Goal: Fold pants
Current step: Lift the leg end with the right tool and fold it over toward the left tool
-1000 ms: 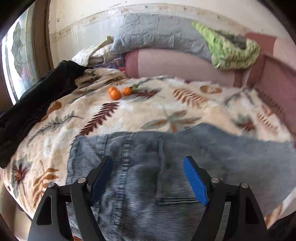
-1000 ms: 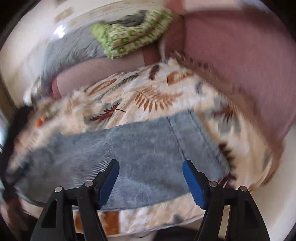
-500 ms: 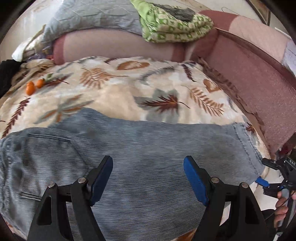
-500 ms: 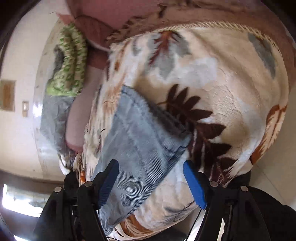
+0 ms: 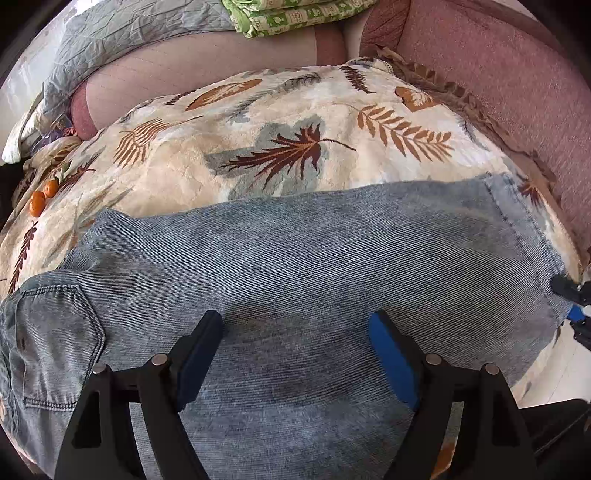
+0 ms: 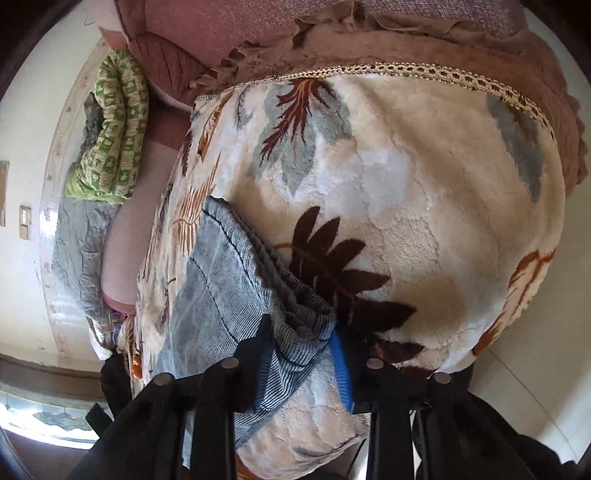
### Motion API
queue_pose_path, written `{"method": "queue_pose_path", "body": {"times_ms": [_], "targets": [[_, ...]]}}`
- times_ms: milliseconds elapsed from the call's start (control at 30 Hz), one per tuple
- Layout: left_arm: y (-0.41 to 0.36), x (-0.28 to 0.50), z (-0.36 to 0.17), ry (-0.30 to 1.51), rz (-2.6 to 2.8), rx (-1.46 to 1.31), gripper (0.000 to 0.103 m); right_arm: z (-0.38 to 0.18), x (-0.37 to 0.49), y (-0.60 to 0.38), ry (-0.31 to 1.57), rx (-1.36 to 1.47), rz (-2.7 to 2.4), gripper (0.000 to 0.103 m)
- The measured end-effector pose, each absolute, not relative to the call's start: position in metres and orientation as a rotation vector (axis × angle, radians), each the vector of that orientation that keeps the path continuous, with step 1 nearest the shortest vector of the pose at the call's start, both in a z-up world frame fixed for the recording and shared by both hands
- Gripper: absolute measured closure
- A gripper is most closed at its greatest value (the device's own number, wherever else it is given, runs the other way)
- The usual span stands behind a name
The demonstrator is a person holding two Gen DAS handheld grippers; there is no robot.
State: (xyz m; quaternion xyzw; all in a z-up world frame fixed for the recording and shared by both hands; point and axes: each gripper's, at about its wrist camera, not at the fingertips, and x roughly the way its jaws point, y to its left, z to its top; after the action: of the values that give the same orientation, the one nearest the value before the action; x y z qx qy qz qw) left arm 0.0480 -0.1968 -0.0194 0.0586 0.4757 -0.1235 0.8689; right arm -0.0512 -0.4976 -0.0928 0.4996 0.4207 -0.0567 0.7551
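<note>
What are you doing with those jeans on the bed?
A person is folding the jeans, which lie flat on the leafy blanket. The right gripper is closing on the hem of a leg, with the cloth bunched between its fingers. The left gripper hovers open over the middle of the jeans.

One pair of pants [image 5: 295,258] is being seen, in faded blue denim, spread along the near edge of the leaf-patterned blanket [image 5: 229,122]; one back pocket [image 5: 55,332] is being shown on it, toward the blanket's left edge. One blanket is being counted as the covering. Two small oranges [image 5: 42,197] are being seen, lying together near the blanket's far left edge. One folded green patterned cloth [image 5: 295,14] is being counted beyond the blanket's far edge, with one grey quilted cover [image 5: 122,33] beside it. Two grippers are being counted: the left gripper [image 5: 295,347] and the right gripper [image 6: 303,354].
</note>
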Motion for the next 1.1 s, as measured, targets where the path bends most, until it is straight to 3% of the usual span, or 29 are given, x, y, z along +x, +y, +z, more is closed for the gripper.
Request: {"method": "queue_pose_path", "body": {"times_ms": [100,167,233,333,633,767,867,933,1000,1100], "targets": [[-0.193,0.037,-0.005,0.893,-0.235,0.130,0.021,-0.083,-0.048,-0.491,0.919,0.999,-0.140,0.078],[-0.203,0.045,-0.028,0.991,-0.209,0.212,0.021,-0.073,-0.045,-0.485,0.914,0.933,-0.154,0.078],[-0.203,0.050,-0.039,0.986,-0.199,0.237,0.009,-0.060,-0.042,-0.478,0.902,0.874,-0.159,0.079],[-0.191,0.056,-0.029,1.034,-0.236,0.154,0.011,-0.029,-0.036,-0.461,0.865,0.765,-0.152,0.080],[-0.053,0.028,0.027,0.873,-0.171,-0.158,0.011,0.086,-0.017,-0.298,0.698,0.337,0.094,0.082],[0.028,0.007,0.038,0.820,-0.050,-0.265,0.011,0.070,-0.025,-0.180,0.724,0.164,0.276,0.082],[0.067,-0.008,0.041,0.803,0.013,-0.287,0.011,0.014,-0.019,-0.113,0.851,0.102,0.364,0.082],[0.081,-0.014,0.040,0.809,0.022,-0.302,0.011,-0.034,-0.010,-0.091,0.979,0.112,0.406,0.075],[0.086,-0.019,0.041,0.815,0.006,-0.313,0.011,-0.035,-0.021,-0.090,0.906,0.108,0.415,0.071],[0.077,-0.019,0.047,0.804,-0.046,-0.324,0.011,-0.015,-0.031,-0.113,0.905,0.233,0.493,0.042]]}}
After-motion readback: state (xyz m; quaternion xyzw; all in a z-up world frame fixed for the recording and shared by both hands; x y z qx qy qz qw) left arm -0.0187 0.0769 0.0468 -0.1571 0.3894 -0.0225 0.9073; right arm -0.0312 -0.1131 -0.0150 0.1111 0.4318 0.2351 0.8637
